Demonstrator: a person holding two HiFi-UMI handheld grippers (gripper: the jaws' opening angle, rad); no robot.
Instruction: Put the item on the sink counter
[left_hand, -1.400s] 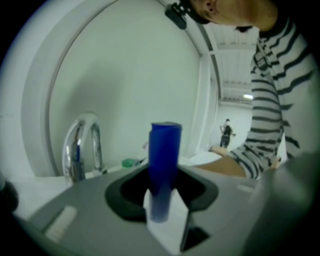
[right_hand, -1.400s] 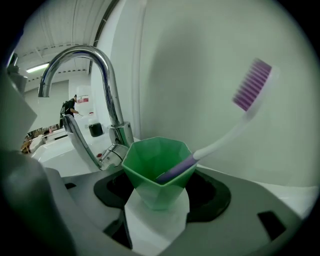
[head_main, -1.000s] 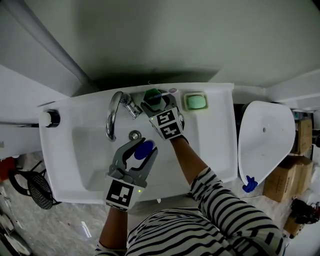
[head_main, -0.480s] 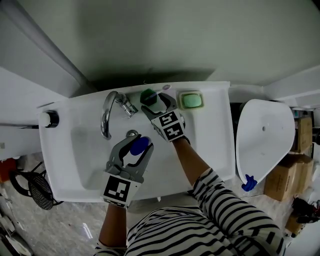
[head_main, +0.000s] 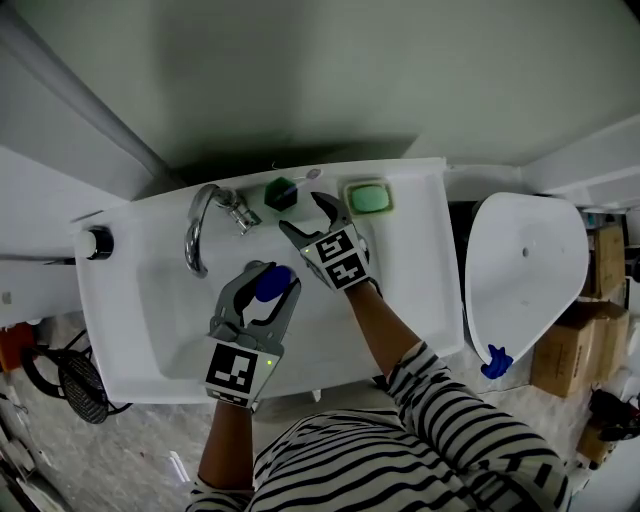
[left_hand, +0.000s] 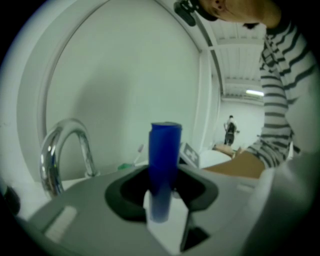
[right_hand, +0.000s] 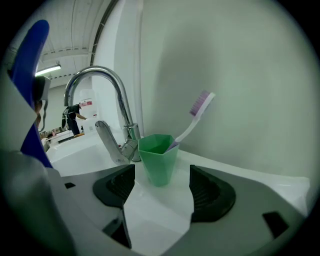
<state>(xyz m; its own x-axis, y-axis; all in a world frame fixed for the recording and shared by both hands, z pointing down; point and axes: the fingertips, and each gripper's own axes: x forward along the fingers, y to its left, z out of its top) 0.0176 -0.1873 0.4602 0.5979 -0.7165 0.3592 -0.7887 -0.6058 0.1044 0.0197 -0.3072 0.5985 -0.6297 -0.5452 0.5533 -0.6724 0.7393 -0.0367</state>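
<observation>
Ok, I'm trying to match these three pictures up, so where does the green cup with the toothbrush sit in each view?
Head view: the green cup stands at the back of the sink counter, just right of the faucet.
Left gripper view: only a green sliver shows, low and left of centre, right of the faucet.
Right gripper view: the cup is at centre, right of the faucet.
Shared landmark: the chrome faucet.

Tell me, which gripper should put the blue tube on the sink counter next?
Left. The left gripper holds the blue tube in its jaws; the right gripper is open and empty, facing the green cup.
</observation>
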